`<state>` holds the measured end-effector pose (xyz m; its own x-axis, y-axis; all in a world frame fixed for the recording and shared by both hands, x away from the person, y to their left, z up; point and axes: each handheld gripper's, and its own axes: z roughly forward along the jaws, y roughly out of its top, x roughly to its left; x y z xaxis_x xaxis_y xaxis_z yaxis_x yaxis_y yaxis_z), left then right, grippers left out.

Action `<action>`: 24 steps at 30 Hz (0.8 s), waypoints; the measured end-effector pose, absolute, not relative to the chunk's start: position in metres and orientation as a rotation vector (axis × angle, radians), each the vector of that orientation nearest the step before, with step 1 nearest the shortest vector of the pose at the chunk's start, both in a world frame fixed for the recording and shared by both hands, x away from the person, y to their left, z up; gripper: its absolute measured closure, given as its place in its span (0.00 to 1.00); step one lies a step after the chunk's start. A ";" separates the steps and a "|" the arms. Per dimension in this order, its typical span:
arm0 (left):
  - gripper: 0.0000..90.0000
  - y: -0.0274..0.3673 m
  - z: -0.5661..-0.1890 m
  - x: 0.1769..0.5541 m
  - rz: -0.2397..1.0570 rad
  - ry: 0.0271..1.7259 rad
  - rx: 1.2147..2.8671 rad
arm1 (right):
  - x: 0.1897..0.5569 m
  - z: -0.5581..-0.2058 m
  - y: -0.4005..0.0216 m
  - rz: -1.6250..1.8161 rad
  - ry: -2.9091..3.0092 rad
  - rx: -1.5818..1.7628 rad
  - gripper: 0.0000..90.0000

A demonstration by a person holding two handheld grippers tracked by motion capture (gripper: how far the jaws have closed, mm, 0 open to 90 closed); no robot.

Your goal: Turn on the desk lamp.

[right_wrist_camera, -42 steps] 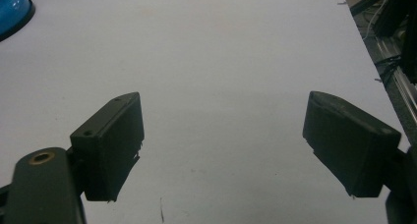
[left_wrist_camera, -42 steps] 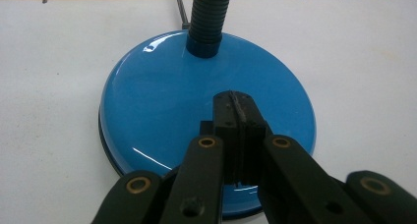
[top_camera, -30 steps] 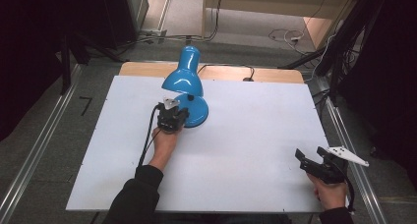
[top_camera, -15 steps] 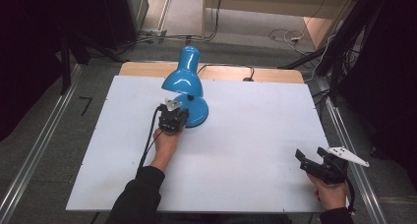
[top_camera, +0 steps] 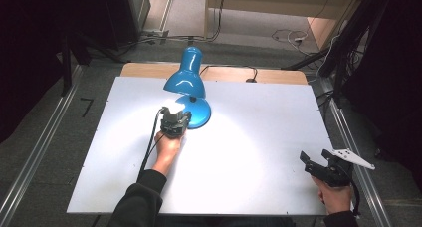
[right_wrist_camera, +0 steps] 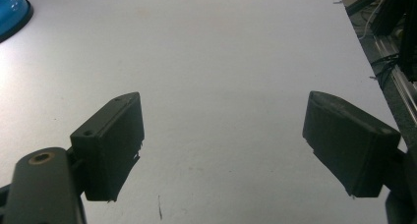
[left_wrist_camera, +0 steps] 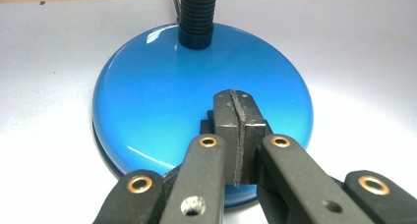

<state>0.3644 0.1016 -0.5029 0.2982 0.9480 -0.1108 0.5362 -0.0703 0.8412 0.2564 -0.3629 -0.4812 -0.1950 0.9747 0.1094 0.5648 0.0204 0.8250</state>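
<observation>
Just one blue lamp (top_camera: 189,95), two grippers.

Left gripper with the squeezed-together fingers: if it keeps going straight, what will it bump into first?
Probably the lamp's blue base. The left gripper, jaws shut on nothing, points across its round top toward the black ribbed neck; whether it already touches is unclear.

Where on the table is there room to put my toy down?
The white tabletop is bare between the blue desk lamp and the right gripper, and also left of the left gripper. It is crowded at the lamp's round base, where that gripper rests.
</observation>
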 end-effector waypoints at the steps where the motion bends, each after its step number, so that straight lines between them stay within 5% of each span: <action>1: 1.00 0.102 -0.503 0.364 0.618 1.352 1.728 | 0.256 -0.481 -0.363 1.067 1.802 1.566 0.16; 17: 1.00 0.114 -0.493 0.355 0.591 1.360 1.681 | 0.257 -0.480 -0.364 1.076 1.796 1.564 0.16; 24: 0.90 0.120 -0.488 0.346 0.577 1.358 1.676 | 0.256 -0.480 -0.363 1.081 1.795 1.562 0.16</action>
